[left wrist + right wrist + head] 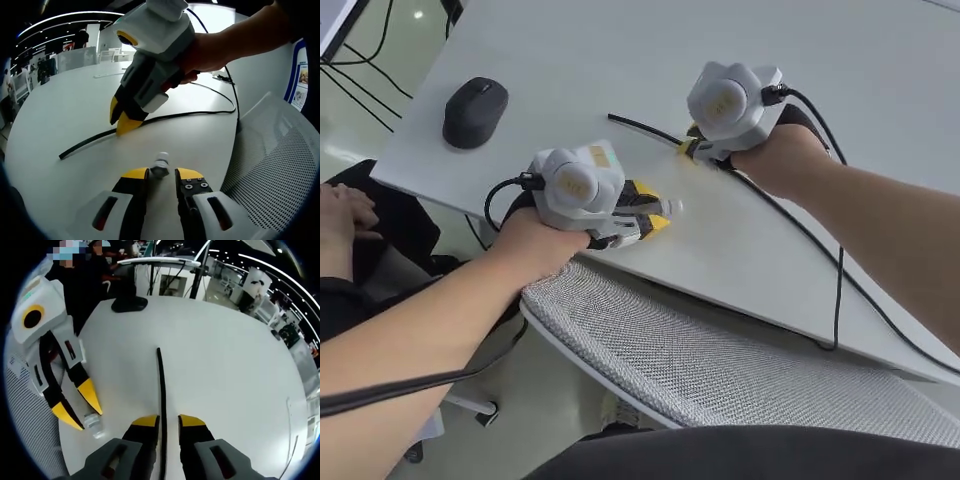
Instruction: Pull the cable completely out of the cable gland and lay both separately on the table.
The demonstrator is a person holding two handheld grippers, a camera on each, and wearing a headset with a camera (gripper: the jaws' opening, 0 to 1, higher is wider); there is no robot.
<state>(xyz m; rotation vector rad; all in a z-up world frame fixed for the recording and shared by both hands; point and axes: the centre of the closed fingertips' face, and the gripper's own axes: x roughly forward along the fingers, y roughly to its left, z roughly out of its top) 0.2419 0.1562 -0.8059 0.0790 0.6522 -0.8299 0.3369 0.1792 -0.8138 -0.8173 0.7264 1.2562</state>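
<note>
The thin black cable point(160, 390) lies flat and nearly straight on the white worktop point(225, 365). The small pale cable gland point(160, 164) is off it, pinched in the left tool point(162, 173).

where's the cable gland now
In the left gripper view the cable gland sits at the tips of the left gripper, near the table edge, apart from the cable in the right gripper.
</note>
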